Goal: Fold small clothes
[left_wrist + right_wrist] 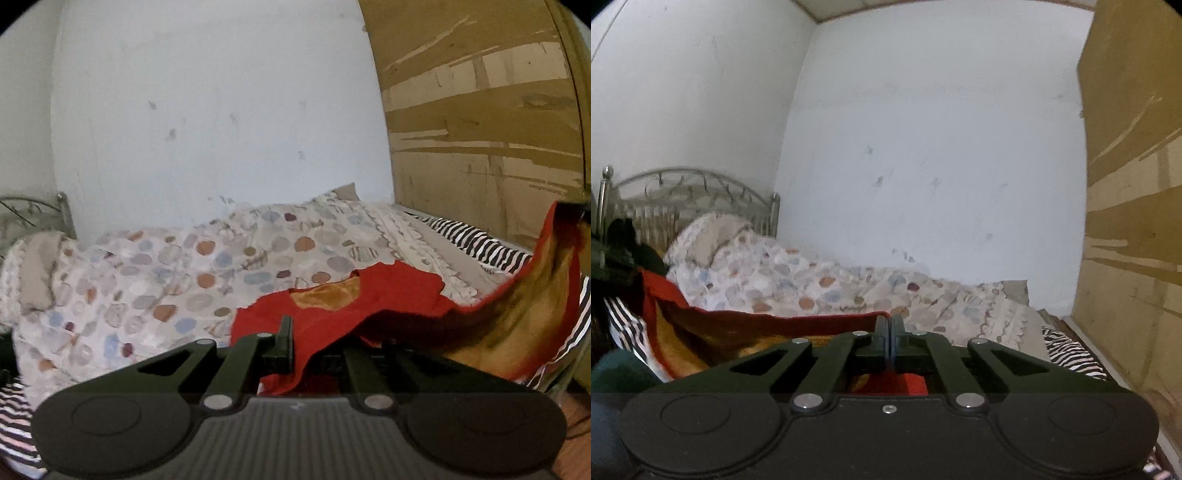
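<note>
Red garment [388,295] hung slack between both tools above the bed [147,280], thin, limp, light. Right gripper [889,332] was pinched fully closed on its hem; left gripper [295,339] draped by cloth, closure unclear. Best held at corners, edge taut

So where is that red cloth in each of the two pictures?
Left wrist view: the red cloth spreads across the lower middle, over the left gripper, and rises to the right edge, where the other gripper holds it up.
Right wrist view: the same cloth runs from the left edge to the centre, pinched in the right gripper.
Shared landmark: the spotted blanket on the bed behind it.
</note>
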Demonstrator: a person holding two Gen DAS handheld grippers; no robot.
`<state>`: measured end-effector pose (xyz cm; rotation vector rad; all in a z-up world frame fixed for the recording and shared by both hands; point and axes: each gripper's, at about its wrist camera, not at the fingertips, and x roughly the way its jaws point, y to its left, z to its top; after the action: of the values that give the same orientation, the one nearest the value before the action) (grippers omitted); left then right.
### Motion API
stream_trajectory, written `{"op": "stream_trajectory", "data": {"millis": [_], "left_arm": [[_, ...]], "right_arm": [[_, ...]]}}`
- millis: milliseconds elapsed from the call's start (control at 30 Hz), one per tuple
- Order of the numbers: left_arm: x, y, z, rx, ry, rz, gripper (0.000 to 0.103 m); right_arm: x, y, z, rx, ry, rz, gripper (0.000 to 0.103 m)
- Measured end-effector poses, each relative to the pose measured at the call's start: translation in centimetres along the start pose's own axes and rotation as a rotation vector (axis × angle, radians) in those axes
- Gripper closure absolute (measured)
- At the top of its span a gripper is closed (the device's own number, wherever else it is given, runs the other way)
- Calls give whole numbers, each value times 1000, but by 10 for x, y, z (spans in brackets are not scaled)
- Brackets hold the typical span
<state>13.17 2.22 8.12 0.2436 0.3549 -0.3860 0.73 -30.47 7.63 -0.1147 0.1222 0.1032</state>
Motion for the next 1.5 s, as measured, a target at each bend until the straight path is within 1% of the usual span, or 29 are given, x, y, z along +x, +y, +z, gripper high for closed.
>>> {"op": "stream_trajectory", "data": {"millis": [67, 200, 233, 300, 333, 400, 467, 567, 667, 700, 767, 867, 967, 1033, 1133, 1167, 1233, 1300, 1400, 1500], "left_arm": [[15, 3, 5, 12, 5, 1, 98], [34, 4, 12, 54, 13, 9, 98], [37, 5, 14, 57, 13, 4, 98], [42, 5, 17, 60, 13, -4, 98], [44, 7, 18, 63, 13, -6, 98], [49, 7, 19, 69, 17, -8, 98], [52, 8, 21, 67, 27, -15, 98], [57, 7, 24, 66, 36, -31, 98], [61, 5, 27, 86, 34, -24, 98], [64, 5, 29, 95, 36, -20, 98], [71, 6, 33, 107, 50, -15, 98], [89, 10, 43, 115, 79, -11, 98], [120, 22, 56, 98, 109, -7, 98], [146, 32, 64, 92, 125, 1, 97], [193, 44, 70, 114, 132, 10, 97], [208, 47, 70, 125, 136, 15, 97], [240, 50, 67, 145, 151, 24, 97], [272, 56, 62, 140, 188, 11, 97], [310, 65, 49, 121, 256, -30, 97], [339, 71, 34, 132, 308, -83, 96]], "right_arm": [[21, -7, -4, 5, 28, 11, 103], [46, -19, -5, 38, 61, 14, 103], [49, -22, -5, 47, 69, 27, 103], [52, -26, -7, 68, 71, 82, 102], [53, -26, -8, 69, 74, 105, 99], [51, -23, -14, 45, 89, 125, 98], [49, -20, -18, 31, 111, 111, 98], [54, -22, -25, 58, 134, 79, 98], [64, -30, -27, 109, 133, 62, 98], [68, -33, -27, 118, 131, 60, 101], [81, -38, -25, 108, 121, 55, 103], [115, -47, -15, 68, 105, 47, 103], [161, -58, 0, 51, 104, 37, 103], [197, -67, 10, 50, 110, 27, 103], [256, -79, 20, 26, 122, 2, 103], [276, -83, 21, 37, 133, 1, 103], [316, -91, 18, 42, 161, -13, 103], [350, -97, 8, 43, 203, -28, 103], [393, -105, -14, 92, 301, -30, 103], [422, -108, -39, 128, 372, -30, 103]]}}
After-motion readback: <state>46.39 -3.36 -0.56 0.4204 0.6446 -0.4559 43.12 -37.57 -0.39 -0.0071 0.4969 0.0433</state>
